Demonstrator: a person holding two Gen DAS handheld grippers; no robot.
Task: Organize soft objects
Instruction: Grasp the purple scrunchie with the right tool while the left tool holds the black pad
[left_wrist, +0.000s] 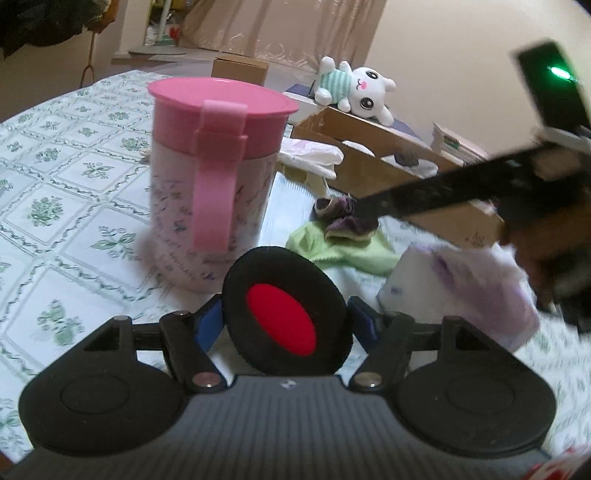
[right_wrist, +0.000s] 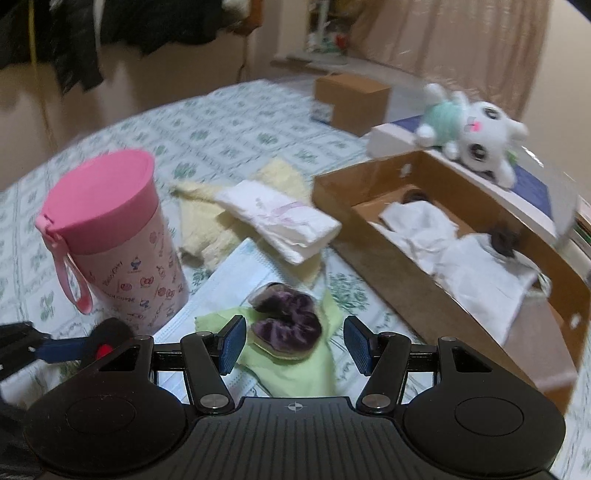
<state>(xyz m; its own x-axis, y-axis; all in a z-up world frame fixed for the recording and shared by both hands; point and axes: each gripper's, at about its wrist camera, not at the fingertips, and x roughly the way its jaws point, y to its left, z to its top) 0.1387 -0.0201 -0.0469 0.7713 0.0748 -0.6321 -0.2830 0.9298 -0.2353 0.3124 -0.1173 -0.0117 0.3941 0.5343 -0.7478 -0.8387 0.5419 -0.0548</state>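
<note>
My left gripper (left_wrist: 286, 314) is clamped on a round black pad with a red centre (left_wrist: 286, 310), held up just in front of the pink-lidded cup (left_wrist: 214, 177) on the flowered tabletop (left_wrist: 66, 177). My right gripper (right_wrist: 291, 341) hangs with its blue pads spread wide and nothing between them, directly over a purple scrunchie (right_wrist: 286, 323) that lies on a green cloth (right_wrist: 295, 369). A face mask (right_wrist: 229, 280) sits under the cloth's left edge, and farther off a folded white cloth (right_wrist: 280, 221) rests on a pale yellow towel (right_wrist: 207, 221). To the right stands an open cardboard box (right_wrist: 424, 295) holding white fabric (right_wrist: 454, 251) and two dark items (too blurred to identify). A white plush bunny in a mint striped shirt (right_wrist: 472, 129) lies on the far side of the box. A small brown box (right_wrist: 351, 98) stands at the far edge.
</note>
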